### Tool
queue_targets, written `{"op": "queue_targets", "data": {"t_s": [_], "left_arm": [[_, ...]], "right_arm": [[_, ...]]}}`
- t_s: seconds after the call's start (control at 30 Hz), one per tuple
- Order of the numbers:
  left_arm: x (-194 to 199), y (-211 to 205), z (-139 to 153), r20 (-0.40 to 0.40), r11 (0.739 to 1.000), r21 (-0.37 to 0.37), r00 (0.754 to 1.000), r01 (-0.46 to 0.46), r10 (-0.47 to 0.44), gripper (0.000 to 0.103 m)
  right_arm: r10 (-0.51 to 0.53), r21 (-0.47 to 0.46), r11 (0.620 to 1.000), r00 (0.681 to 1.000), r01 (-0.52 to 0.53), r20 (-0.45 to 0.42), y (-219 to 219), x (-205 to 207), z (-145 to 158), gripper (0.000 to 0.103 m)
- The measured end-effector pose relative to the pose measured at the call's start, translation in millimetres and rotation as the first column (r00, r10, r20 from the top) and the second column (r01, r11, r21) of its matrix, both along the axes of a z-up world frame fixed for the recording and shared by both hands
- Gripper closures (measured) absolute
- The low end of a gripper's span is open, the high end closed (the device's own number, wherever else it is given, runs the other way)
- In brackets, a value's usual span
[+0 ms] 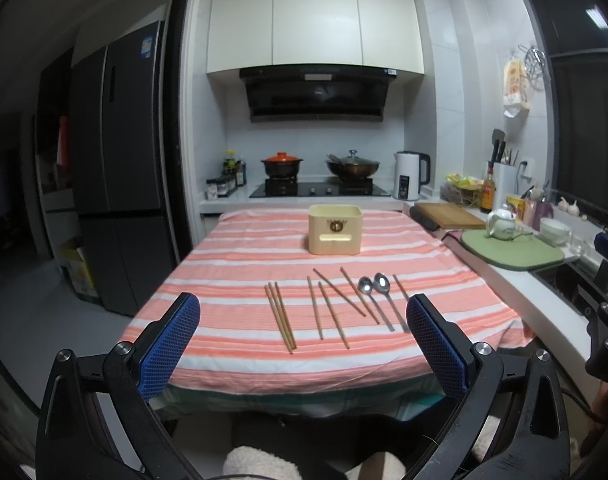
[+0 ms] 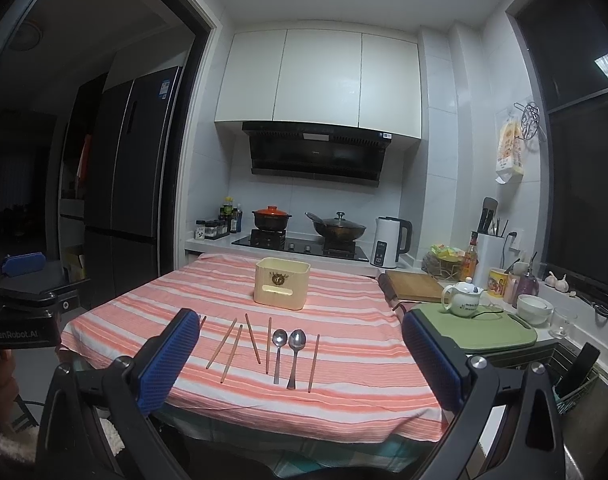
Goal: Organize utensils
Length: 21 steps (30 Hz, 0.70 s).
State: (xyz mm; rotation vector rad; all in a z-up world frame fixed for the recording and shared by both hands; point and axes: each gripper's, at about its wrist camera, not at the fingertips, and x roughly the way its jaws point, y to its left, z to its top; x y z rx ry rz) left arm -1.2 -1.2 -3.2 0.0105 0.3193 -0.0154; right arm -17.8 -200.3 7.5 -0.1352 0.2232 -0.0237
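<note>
Both grippers' fingers gape, empty; left gripper reads "GenRobot.AI".

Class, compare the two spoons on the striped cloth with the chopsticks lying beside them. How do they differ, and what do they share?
The spoons are shiny metal; the chopsticks look like brown wood. The spoons end in rounded bowls; the chopsticks are plain thin sticks. The spoons lie side by side, nearly parallel; several chopsticks are scattered at different angles. Both lie flat on the cloth, in front of the cream box.
</note>
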Motion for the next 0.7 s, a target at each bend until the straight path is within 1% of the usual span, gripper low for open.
{"op": "queue_targets", "data": {"t_s": [0.7], "left_arm": [[2.5,-3.1,-4.8,-0.014,1.000,0.000,1.000,0.004,-0.004,0.000]], "right_arm": [[0.001,0.000,1.000,1.000,-0.001,-0.004,0.7,2.6,-2.6,0.000]]}}
